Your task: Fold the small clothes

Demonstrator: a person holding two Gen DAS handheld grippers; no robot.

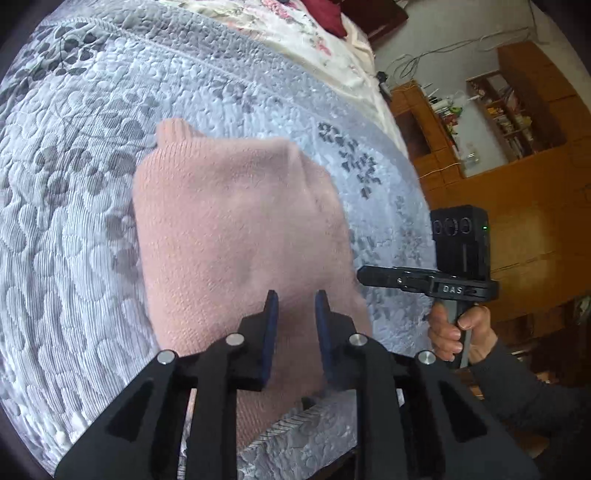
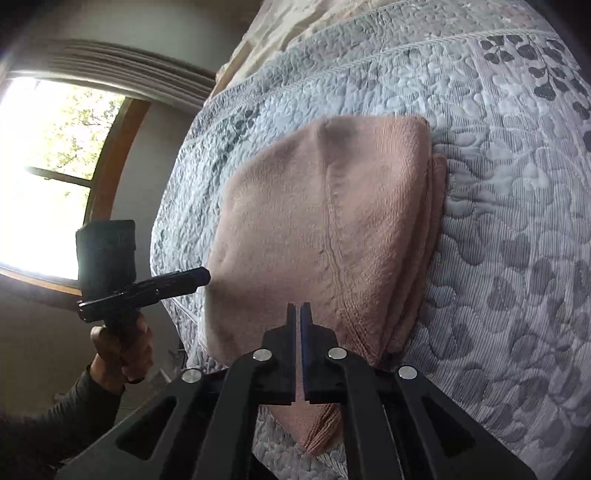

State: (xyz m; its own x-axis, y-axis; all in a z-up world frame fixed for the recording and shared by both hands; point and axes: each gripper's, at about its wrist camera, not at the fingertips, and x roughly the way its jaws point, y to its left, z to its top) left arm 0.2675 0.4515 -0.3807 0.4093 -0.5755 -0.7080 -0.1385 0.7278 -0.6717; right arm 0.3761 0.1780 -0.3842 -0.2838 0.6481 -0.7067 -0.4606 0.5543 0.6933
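Observation:
A pink knit garment (image 1: 236, 229) lies folded in layers on the blue-grey quilted bedspread (image 1: 74, 206). My left gripper (image 1: 296, 295) hovers over its near end, open, with nothing between the blue pads. In the right wrist view the same garment (image 2: 317, 236) shows a seam down its middle and stacked edges on its right side. My right gripper (image 2: 298, 307) sits above its near part, shut, with nothing seen between the fingers. Each gripper appears side-on in the other's view: the right gripper (image 1: 391, 277) just off the garment's right edge, the left gripper (image 2: 177, 282) at its left edge.
The quilt (image 2: 498, 192) spreads wide around the garment. A floral sheet and a dark red pillow (image 1: 325, 14) lie at the bed's far end. Wooden shelves (image 1: 509, 122) stand beyond the bed's right side, a window (image 2: 48, 173) beyond its left. A hand (image 1: 454, 328) grips each handle.

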